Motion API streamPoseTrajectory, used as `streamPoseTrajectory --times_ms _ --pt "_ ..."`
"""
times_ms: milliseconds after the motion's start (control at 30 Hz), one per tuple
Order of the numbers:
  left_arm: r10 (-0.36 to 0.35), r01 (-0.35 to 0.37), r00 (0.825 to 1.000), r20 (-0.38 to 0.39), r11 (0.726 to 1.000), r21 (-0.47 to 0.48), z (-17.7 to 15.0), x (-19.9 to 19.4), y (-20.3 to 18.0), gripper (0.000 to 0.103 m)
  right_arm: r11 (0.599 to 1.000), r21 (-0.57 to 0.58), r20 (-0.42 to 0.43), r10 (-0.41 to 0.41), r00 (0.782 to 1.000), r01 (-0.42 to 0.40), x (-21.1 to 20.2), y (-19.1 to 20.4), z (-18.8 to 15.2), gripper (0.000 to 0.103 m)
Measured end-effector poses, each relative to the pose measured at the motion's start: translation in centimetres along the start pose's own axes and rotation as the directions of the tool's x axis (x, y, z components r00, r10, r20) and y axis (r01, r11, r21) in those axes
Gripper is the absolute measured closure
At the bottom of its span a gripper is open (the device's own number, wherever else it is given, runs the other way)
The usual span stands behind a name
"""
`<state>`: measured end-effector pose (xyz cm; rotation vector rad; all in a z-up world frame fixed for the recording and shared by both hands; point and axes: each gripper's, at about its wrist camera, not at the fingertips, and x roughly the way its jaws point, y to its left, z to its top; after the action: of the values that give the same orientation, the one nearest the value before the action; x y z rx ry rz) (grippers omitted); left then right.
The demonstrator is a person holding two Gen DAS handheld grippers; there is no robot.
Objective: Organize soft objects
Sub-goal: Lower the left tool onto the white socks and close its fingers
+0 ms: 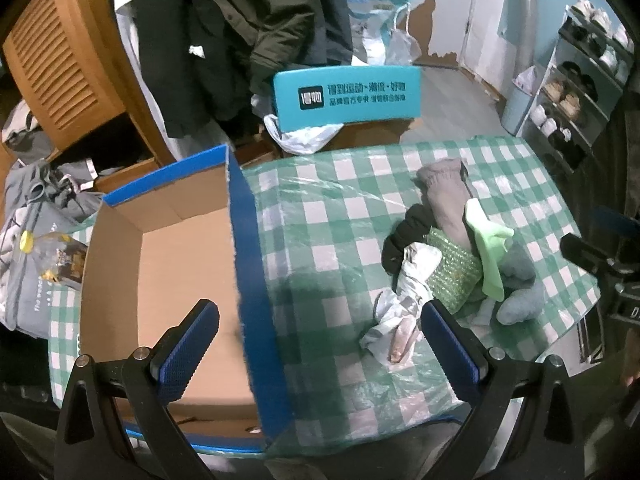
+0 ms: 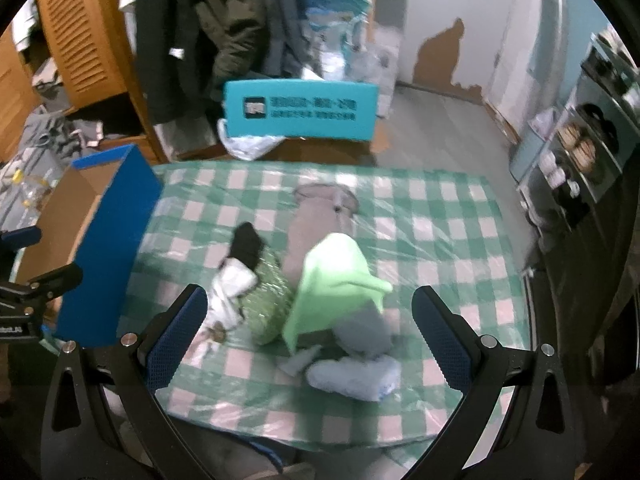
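Observation:
A pile of soft things lies on the green checked tablecloth (image 2: 440, 216): a light green cloth (image 2: 336, 276), a grey garment (image 2: 316, 216), a black sock (image 2: 246, 246), a green sparkly sponge (image 2: 268, 304), a white crumpled cloth (image 2: 228, 292) and a rolled blue-grey towel (image 2: 352, 376). An open cardboard box (image 1: 184, 280) with blue outer walls stands left of the pile. My left gripper (image 1: 316, 348) is open, straddling the box's right wall. My right gripper (image 2: 308, 344) is open above the near side of the pile. The pile also shows in the left wrist view (image 1: 448, 248).
A teal box lid (image 2: 300, 110) stands behind the table. Dark coats (image 2: 224, 20) hang behind it. A wooden cabinet (image 1: 68, 60) is at the left and a shoe rack (image 1: 576, 92) at the right. Clothes (image 1: 36, 216) and a bottle lie left of the box.

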<state>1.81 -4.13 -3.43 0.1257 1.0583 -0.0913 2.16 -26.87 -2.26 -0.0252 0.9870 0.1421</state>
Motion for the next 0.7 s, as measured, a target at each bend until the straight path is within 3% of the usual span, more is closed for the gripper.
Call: streamPoseTrajectory --times_ms 267,533,700 --pt "-0.018 0.019 0.999 -0.051 1.0 0.019 0.2 2.3 -1.9 0.001 0.997 0.068 -0.068 -0.035 0.997 0.04 1.8 -3.5 -1.9 0.002" --pt "-0.064 0.067 0.991 -0.122 0.998 0.019 0.1 5.2 -3.8 0.001 0.994 0.1 -0.157 -0.032 0.987 0.048 4.4 -4.7 -3.8 0.002" --pt "-0.056 0.062 0.985 -0.163 0.998 0.032 -0.2 7.1 -4.8 0.001 0.992 0.111 -0.224 -0.03 0.974 0.056 6.8 -5.1 -5.0 0.002"
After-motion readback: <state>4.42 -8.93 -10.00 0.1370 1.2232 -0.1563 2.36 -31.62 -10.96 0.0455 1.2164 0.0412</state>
